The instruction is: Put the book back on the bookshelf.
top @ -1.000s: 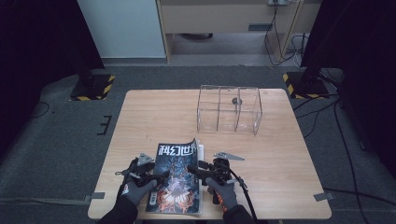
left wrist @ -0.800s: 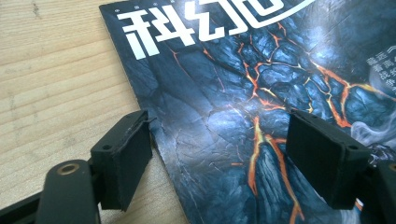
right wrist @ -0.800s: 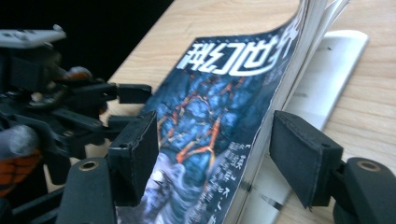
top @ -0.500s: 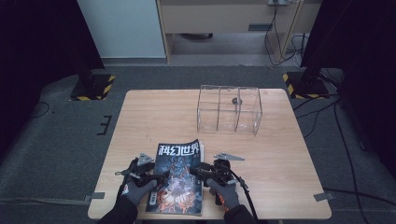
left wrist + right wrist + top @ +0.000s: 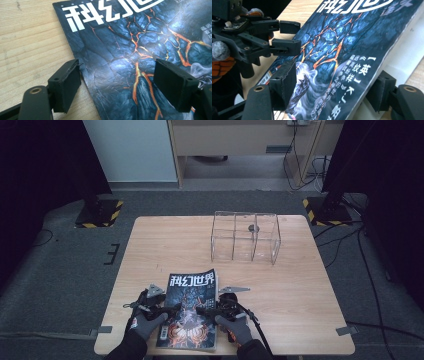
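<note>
**Near the bottom edge, two grippers are working at a magazine**

At the lower centre of the high view, a dark magazine [image 5: 191, 312] with white lettering is lying on the wooden table [image 5: 300, 285], close to the near edge. Two gloved hands are coming in from the bottom of the frame, one on each side of it.

The left gripper [image 5: 117, 82] is sitting at the magazine's left edge with its jaws spread apart. Seen along its own jaws, one jaw is standing over bare wood just beside the cover's edge and the other is hovering over the cracked, glowing artwork, with nothing pinched between them.

The right gripper [image 5: 332, 95] is reaching in at the opposite side. Its jaws are also parted, one lying over the cover and the other sitting beyond the magazine's edge, where the cover is lifting off the white pages; it seems to be straddling that edge rather than clamping it, though the angle is making this hard to judge. The left gripper is also showing at the upper left of that view.

Toward the upper right of the table, well apart from the magazine, a clear divided box [image 5: 245, 237] is standing.
</note>
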The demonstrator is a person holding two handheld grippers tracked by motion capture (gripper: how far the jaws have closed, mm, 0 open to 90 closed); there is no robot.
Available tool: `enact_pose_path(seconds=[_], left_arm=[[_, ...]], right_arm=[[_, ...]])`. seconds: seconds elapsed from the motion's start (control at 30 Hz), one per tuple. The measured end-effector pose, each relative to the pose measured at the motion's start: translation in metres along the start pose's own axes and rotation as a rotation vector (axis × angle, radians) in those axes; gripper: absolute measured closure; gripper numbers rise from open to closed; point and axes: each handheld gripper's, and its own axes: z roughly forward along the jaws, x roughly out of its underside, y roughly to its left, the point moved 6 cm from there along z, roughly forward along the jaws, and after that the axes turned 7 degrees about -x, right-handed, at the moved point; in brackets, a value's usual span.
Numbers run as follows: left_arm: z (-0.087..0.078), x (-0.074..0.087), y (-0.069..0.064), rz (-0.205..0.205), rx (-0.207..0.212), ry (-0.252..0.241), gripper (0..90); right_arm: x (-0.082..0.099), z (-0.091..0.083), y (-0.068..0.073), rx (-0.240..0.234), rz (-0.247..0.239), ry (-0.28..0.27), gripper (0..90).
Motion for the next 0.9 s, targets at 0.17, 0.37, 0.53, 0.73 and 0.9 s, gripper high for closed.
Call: enact_pose_path(seconds=[0.17,0.37,0.53,0.73,0.9], left_arm=[[0.0,0.0,0.0,0.003,0.001,0.0,20.9],[0.0,0.0,0.0,-0.003,0.003,0.001,20.7],[0.0,0.0,0.001,-0.001,0.009,0.001,20.8],[-0.001,0.0,0.002,-0.012,0.025,-0.003,21.3],[-0.002,-0.001,0.005,-0.024,0.031,-0.003,22.1]], right_arm=[[-0.005,0.007,-0.001,0.016,-0.041,0.027,32.6],[-0.012,0.017,0.0,0.034,-0.092,0.058,36.5],[-0.014,0.019,-0.001,0.072,-0.132,0.083,47.5],[-0.013,0.017,-0.003,0.114,-0.155,0.088,58.5],[-0.013,0.016,-0.004,0.108,-0.147,0.091,64.1]])
